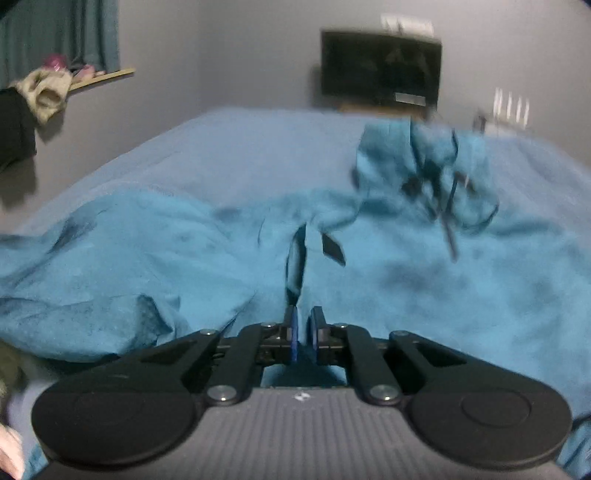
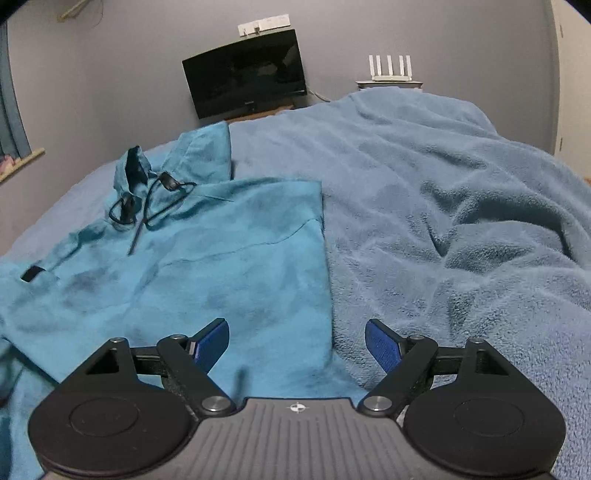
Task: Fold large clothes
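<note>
The left gripper (image 1: 303, 332) clamps a fold of the teal hoodie (image 2: 221, 251) to lift it over, while the right gripper (image 2: 295, 343) hovers agape above the hoodie's folded edge on the bed blanket (image 2: 461, 221).

Right of the teal hoodie (image 2: 221, 258) the bed is bare but for the rumpled blanket (image 2: 461, 221) heaped there.

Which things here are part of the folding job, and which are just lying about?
Part of the job:
- teal hoodie spread on the bed, its right side already folded in
- left gripper, shut on a fold of it
- right gripper, open over its folded edge

Lying about:
- blue blanket
- monitor
- router
- curtain
</note>
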